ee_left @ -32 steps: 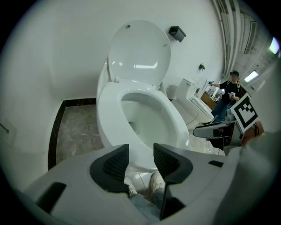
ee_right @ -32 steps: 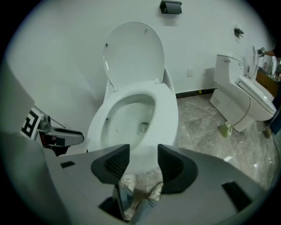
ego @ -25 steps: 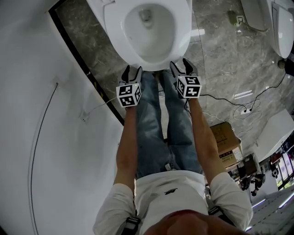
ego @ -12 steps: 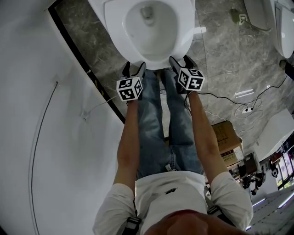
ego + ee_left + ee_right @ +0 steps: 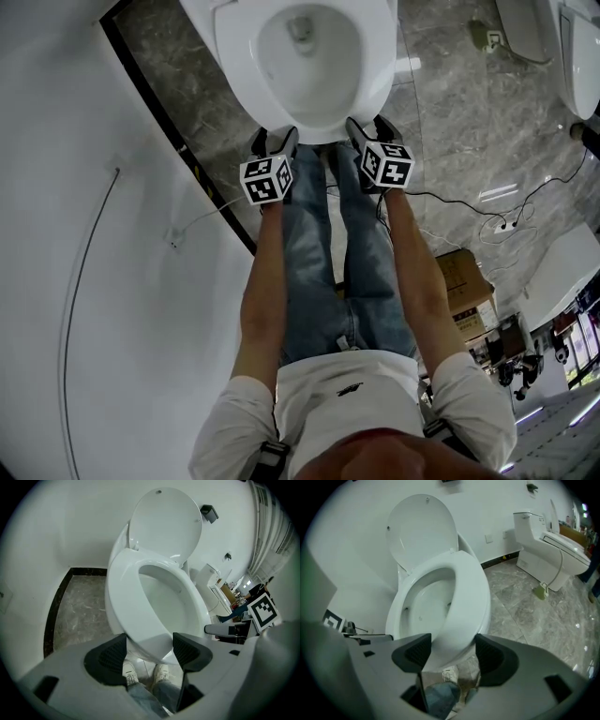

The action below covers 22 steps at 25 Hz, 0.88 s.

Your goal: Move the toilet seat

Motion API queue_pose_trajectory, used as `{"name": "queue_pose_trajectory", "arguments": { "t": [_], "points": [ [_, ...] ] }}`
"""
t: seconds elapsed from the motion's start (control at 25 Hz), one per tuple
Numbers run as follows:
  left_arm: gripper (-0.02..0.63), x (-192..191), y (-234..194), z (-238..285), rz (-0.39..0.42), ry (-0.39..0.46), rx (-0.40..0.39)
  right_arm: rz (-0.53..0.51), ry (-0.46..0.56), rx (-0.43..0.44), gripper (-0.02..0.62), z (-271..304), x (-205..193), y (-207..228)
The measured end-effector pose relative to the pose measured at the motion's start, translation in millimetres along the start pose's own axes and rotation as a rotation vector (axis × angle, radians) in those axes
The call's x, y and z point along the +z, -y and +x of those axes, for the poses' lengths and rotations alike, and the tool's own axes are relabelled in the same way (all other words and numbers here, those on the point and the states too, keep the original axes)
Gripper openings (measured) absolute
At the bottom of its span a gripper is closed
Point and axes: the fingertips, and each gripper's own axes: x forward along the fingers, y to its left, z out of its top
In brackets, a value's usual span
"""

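My left gripper (image 5: 274, 141) and right gripper (image 5: 369, 127): jaws had just been opening and stood wide apart, clamping nothing. Toilet seat (image 5: 231, 58) lay down on the bowl, its front rim in the gap of each pair. Lid (image 5: 164, 522) upright behind.

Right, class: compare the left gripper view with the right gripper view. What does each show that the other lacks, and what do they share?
Left gripper view only: the other gripper's marker cube and the dark floor border beside the bowl. Right gripper view only: a wall socket and a pale block on the floor. Both: the toilet seat lowered, its lid raised, and the seat's front rim between the open jaws of the left gripper and right gripper, which have just been opening.
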Motion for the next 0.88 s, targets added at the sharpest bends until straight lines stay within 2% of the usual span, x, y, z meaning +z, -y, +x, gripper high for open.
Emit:
{"name": "queue_pose_trajectory", "arguments": {
  "t": [0.88],
  "points": [
    [0.305,18,13,-37,-0.009,0.07,-0.025,-0.038,0.068,0.031,0.291,-42,16,-20]
  ]
}}
